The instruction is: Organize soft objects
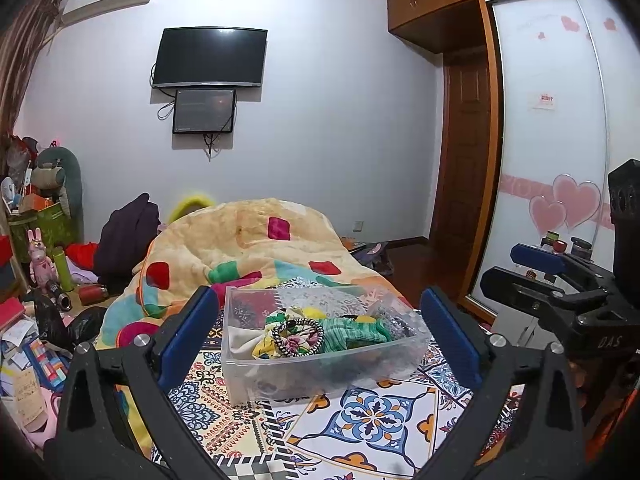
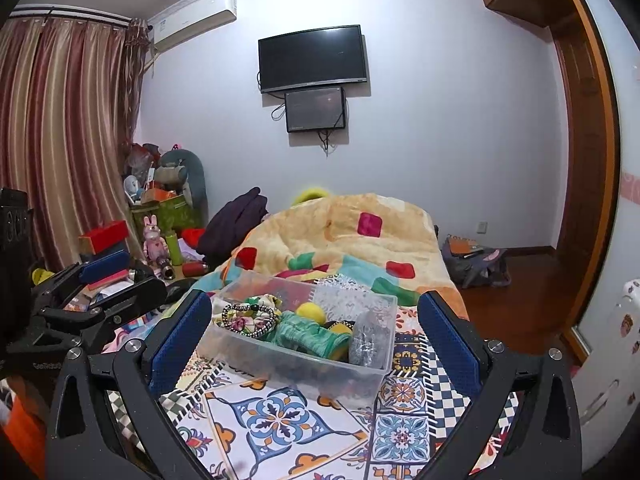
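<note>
A clear rectangular plastic bin (image 1: 320,360) sits on a patterned tile-print bedspread (image 1: 372,412), and everything else is placed from it. Inside the bin lie a floral fabric scrunchie ringed by a black-and-white braided band (image 1: 298,337) toward its left end, a crumpled green knit cloth (image 1: 356,330) in the middle, a yellow ball (image 2: 312,312) behind the cloth, and a grey crinkled bundle (image 2: 368,342) at the right end. Behind the bin a cream fleece blanket with coloured squares (image 1: 256,248) is heaped up. The left gripper (image 1: 320,320) hangs in front of the bin with its blue-padded jaws spread wide apart, holding nothing, the bin framed between them. The right gripper (image 2: 316,328) hangs likewise before the bin, jaws wide apart and empty. Each gripper appears beside the bin in the other's view.
</note>
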